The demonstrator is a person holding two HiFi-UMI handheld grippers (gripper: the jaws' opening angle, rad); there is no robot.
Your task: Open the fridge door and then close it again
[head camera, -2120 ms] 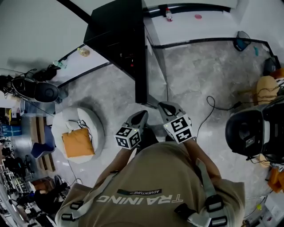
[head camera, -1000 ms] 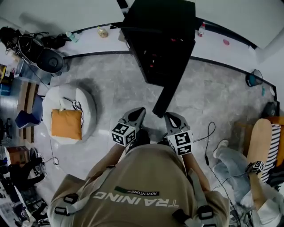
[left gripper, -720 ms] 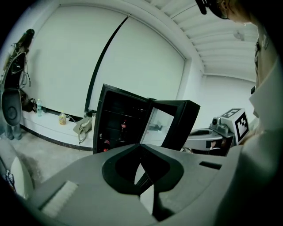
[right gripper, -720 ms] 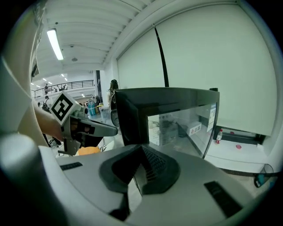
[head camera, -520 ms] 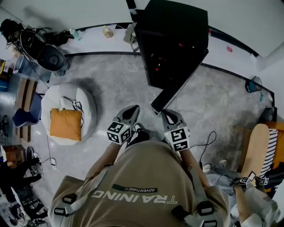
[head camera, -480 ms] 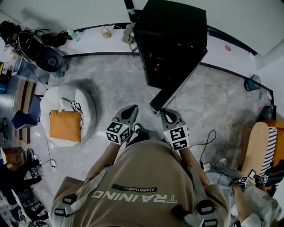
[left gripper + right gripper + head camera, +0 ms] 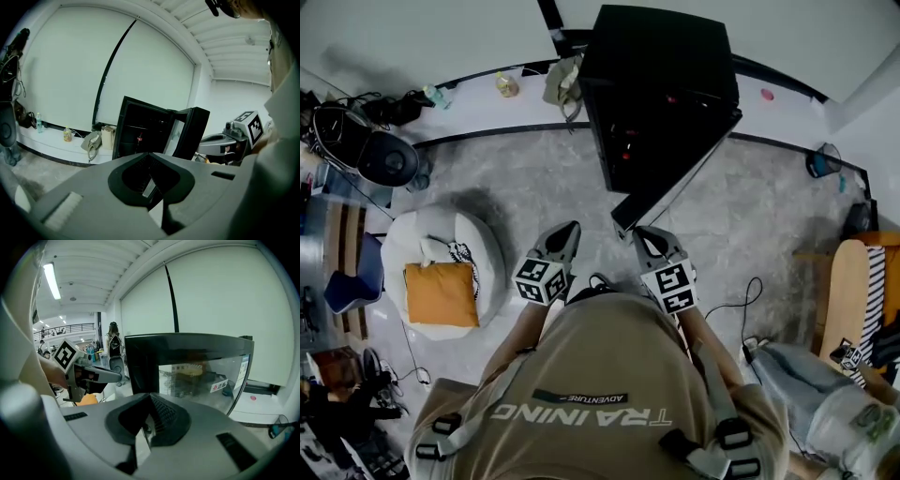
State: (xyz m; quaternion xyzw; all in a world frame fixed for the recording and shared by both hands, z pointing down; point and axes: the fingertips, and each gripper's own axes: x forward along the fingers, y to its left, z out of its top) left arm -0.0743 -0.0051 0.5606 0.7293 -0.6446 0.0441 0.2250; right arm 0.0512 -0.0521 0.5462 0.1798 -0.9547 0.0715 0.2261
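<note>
The black fridge (image 7: 661, 89) stands against the far wall with its glass door (image 7: 675, 169) swung wide open toward me. The door's free edge (image 7: 622, 217) ends just ahead of my right gripper (image 7: 640, 234), apart from it. My left gripper (image 7: 568, 230) is level with it, further left over the floor. Both are shut with nothing between their jaws. In the left gripper view, past the left gripper (image 7: 149, 154), the fridge (image 7: 140, 133) shows dark shelves and a red bottle (image 7: 139, 139). In the right gripper view the door glass (image 7: 197, 376) fills the scene beyond the right gripper (image 7: 150, 396).
A white round pouffe (image 7: 478, 253) with an orange cushion (image 7: 441, 292) sits on the floor at left. A bag (image 7: 562, 80) and a bottle (image 7: 503, 84) lie by the wall. A seated person (image 7: 825, 403), a wooden chair (image 7: 836, 295) and a floor cable (image 7: 750, 300) are at right.
The head view has swung and the fridge now sits more central. Both grippers have come nearer the door's free edge, still shut. The door stays open.
</note>
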